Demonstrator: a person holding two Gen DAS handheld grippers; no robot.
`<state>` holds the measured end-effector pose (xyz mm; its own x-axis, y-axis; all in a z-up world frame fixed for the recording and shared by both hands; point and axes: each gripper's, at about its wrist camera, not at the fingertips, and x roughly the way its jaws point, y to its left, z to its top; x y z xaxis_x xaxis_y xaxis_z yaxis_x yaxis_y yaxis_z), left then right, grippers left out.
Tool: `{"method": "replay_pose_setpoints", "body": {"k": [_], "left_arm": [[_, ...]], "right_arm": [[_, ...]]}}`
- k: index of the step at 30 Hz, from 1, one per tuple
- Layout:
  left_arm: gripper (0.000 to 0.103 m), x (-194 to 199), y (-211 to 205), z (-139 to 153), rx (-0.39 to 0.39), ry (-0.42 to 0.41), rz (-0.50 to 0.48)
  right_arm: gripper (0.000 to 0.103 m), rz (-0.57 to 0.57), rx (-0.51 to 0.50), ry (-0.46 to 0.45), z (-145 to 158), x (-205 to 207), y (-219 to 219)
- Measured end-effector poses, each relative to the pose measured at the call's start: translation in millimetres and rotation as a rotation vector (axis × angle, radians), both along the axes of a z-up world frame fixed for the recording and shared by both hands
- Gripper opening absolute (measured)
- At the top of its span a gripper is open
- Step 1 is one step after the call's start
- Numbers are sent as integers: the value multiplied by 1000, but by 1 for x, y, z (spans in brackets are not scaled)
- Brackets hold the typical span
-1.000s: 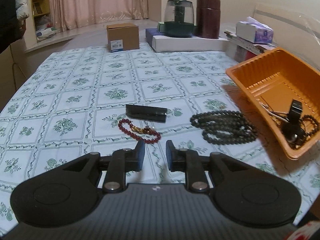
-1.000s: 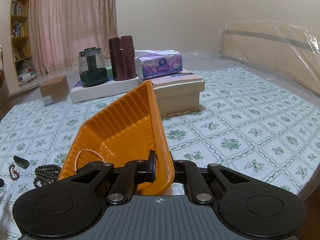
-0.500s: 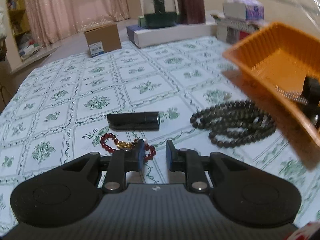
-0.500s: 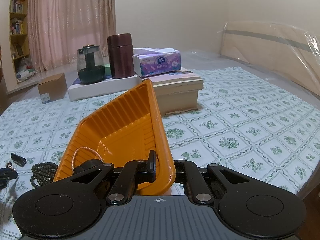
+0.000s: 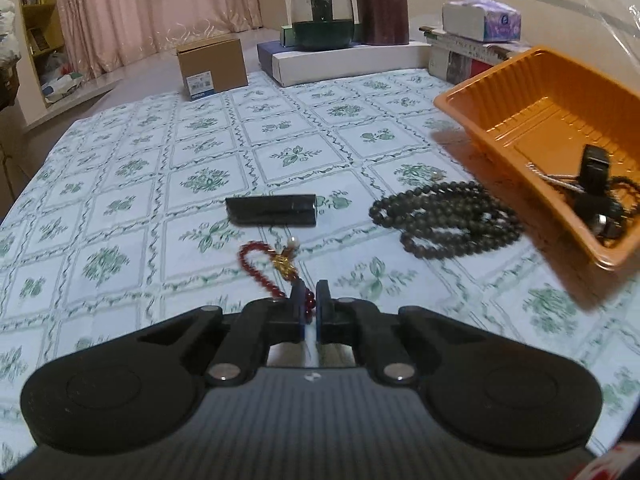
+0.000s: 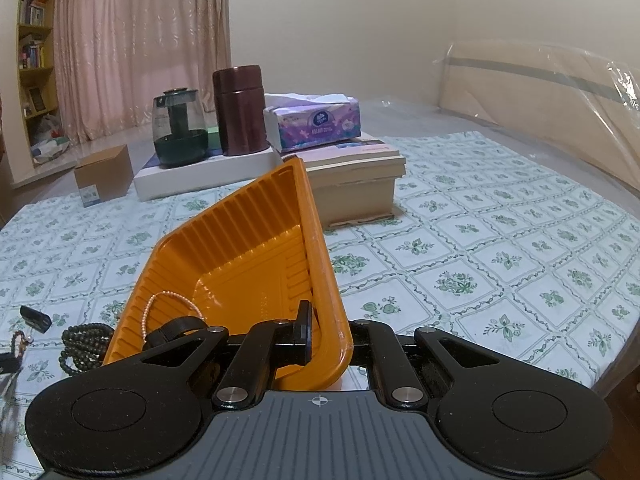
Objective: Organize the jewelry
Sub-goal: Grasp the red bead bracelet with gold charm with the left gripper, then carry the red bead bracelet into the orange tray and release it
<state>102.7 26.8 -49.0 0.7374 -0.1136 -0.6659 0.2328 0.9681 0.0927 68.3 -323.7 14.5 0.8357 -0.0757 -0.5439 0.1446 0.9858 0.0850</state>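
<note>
My left gripper (image 5: 310, 300) is shut on the near end of a red bead bracelet (image 5: 256, 258) with a gold charm, which trails onto the cloth. A dark bead necklace (image 5: 444, 220) lies to its right, and a black bar-shaped case (image 5: 272, 210) lies beyond the bracelet. My right gripper (image 6: 320, 328) is shut on the near rim of an orange tray (image 6: 248, 252) and holds it tilted above the table. The tray (image 5: 532, 108) holds a pearl strand (image 6: 168, 300) and dark items. The right gripper shows inside the tray in the left wrist view (image 5: 592, 184).
A floral tablecloth (image 5: 200, 152) covers the table. At the back stand a cardboard box (image 5: 212, 66), a white flat box (image 5: 344, 60) with a glass kettle (image 5: 322, 12) and a brown canister (image 5: 380, 0), and stacked books with a tissue box (image 6: 316, 124).
My left gripper moved down onto the red bracelet and closed on it; its jaws were open before. The bracelet's near end is lifted. The right gripper keeps holding the tilted tray.
</note>
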Motion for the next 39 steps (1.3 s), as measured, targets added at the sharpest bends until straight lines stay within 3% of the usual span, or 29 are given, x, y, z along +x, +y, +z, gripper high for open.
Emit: {"method": "replay_pose_setpoints", "body": {"k": [11,18,31,39], "left_arm": [[7,-35,6,2,-18,26,3],[8,-19,4,0,-30,3,19],[10,1,-4,-14,23,24,1],[8,-5,-8,0,20,3,-3]], "right_arm": [[8,1,2,-1,1,-1,1],[8,1,1,-2,1,-2,1],[8,-2,-1,2,0,-1,2],[8,-1,0,1,0,-2,2]]}}
